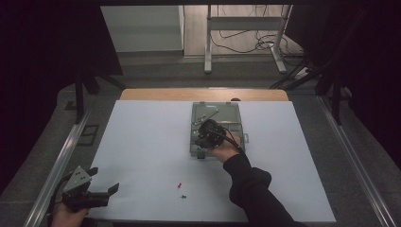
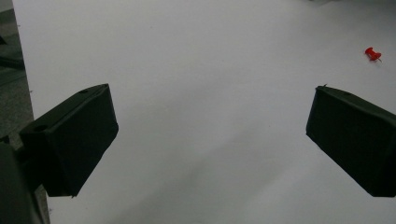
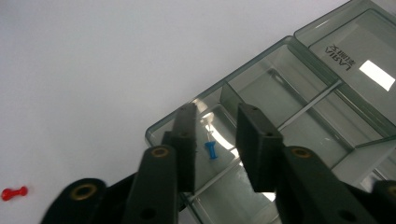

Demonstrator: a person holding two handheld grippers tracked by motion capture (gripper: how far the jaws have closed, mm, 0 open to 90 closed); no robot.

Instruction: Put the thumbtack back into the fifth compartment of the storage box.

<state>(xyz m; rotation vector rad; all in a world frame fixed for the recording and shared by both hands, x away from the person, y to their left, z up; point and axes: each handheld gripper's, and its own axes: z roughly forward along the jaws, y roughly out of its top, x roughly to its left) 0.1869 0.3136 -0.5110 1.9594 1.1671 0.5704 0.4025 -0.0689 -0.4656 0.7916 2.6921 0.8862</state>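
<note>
In the high view the right tongs (image 1: 204, 135) are held over the clear plastic box (image 1: 227, 113), which lies past the middle of the white worktop (image 1: 142, 142), toward its far edge. Much of the box is hidden there by the tongs and the hand (image 1: 226, 151), and its inner walls are hard to make out. In the right gripper view the jaws of the right tongs (image 3: 215, 140) are seen parted, gripping nothing. One blue pin (image 3: 211, 150) is seen between them, lying loose on the floor of a compartment at the corner of the box (image 3: 289, 88) nearest the camera. Its long axis runs roughly along the jaws, the wider blue head toward the camera and the thin metal point away. The lower edge of the box is cut off by the jaws.

Three pins are counted in all: the blue one in the box, one red pin (image 1: 179, 185) and one dark green pin (image 1: 182, 196), the last two lying close together near the worktop's near edge. The green pin is too small for its direction to be told.

The left tongs (image 1: 105, 182) are held at the near left corner of the worktop, jaws wide apart and holding nothing.
</note>
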